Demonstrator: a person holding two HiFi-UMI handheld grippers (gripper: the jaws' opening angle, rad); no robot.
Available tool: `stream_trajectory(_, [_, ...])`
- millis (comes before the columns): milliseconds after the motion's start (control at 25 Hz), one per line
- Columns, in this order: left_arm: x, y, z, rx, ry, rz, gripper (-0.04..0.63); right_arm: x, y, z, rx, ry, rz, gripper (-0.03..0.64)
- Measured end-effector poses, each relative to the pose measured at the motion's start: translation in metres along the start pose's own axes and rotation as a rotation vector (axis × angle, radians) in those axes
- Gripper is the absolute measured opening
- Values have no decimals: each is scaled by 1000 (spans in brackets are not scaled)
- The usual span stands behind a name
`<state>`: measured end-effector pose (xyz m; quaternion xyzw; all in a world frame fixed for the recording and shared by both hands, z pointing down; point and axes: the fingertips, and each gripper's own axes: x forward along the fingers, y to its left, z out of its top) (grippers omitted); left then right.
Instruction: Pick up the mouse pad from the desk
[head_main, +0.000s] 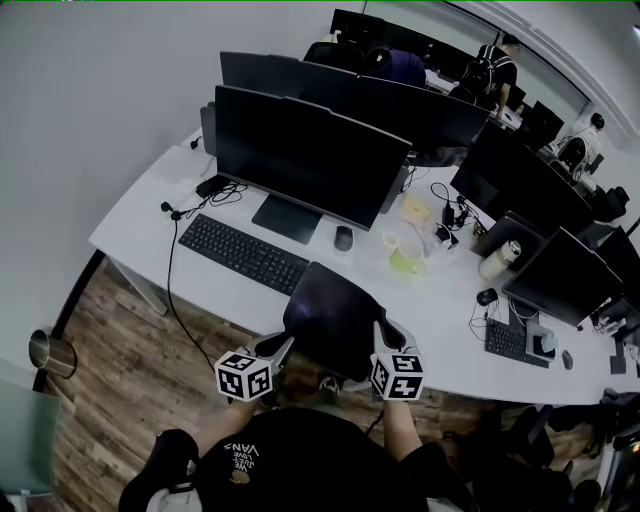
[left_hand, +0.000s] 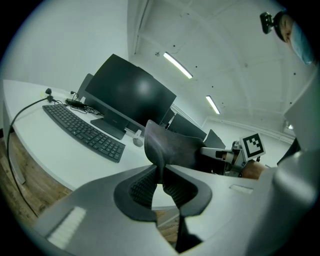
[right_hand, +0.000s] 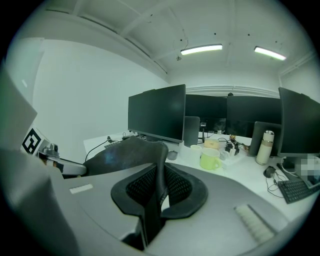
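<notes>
The black mouse pad (head_main: 333, 312) hangs in the air over the front edge of the white desk (head_main: 150, 225), bowed and held by both grippers. My left gripper (head_main: 284, 349) is shut on its left edge, and in the left gripper view the pad (left_hand: 172, 146) rises curled from between the pads. My right gripper (head_main: 381, 338) is shut on the pad's right edge; the right gripper view shows the pad (right_hand: 127, 152) stretching away to the left. Each gripper shows in the other's view: the right gripper (left_hand: 216, 153) and the left gripper (right_hand: 62, 165).
On the desk behind the pad are a black keyboard (head_main: 243, 253), a large monitor (head_main: 305, 155), a grey mouse (head_main: 343, 237), a green mug (head_main: 404, 262) and a white bottle (head_main: 500, 258). A metal bin (head_main: 50, 352) stands on the wooden floor at left.
</notes>
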<state>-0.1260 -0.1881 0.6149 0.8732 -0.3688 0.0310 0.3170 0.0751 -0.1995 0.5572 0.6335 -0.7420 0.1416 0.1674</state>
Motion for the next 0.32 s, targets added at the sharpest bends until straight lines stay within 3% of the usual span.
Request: stream_trajectory(320, [2, -4, 1, -1, -9, -1, 49, -2, -4, 2, 0, -6, -4, 40])
